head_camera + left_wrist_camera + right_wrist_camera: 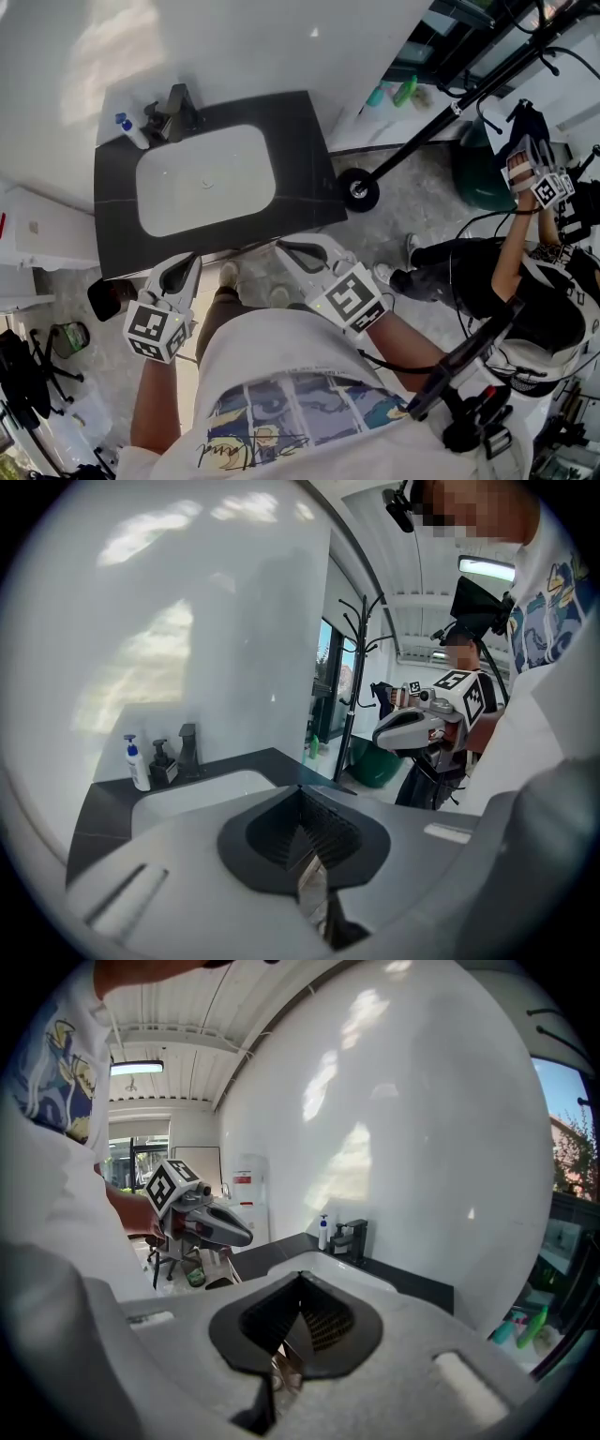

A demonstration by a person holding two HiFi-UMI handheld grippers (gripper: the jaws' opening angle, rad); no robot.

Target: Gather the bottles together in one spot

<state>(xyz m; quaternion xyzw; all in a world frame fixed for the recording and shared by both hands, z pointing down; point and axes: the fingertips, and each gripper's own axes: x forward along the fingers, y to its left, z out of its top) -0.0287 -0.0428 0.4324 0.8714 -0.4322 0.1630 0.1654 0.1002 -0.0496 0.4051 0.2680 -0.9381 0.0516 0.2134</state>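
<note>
Left gripper [190, 262], right gripper [286, 248] clenched, empty; risk toppling white bottle [135, 137], dark bottle [155, 120], crammed against tap [178, 105] at counter's [309, 169] back-left corner, into basin [206, 178].

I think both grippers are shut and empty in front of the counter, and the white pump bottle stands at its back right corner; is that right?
Not quite: the head view shows the white pump bottle at the counter's back left corner, near the faucet. The left gripper and right gripper are shut and empty in front of it.
</note>
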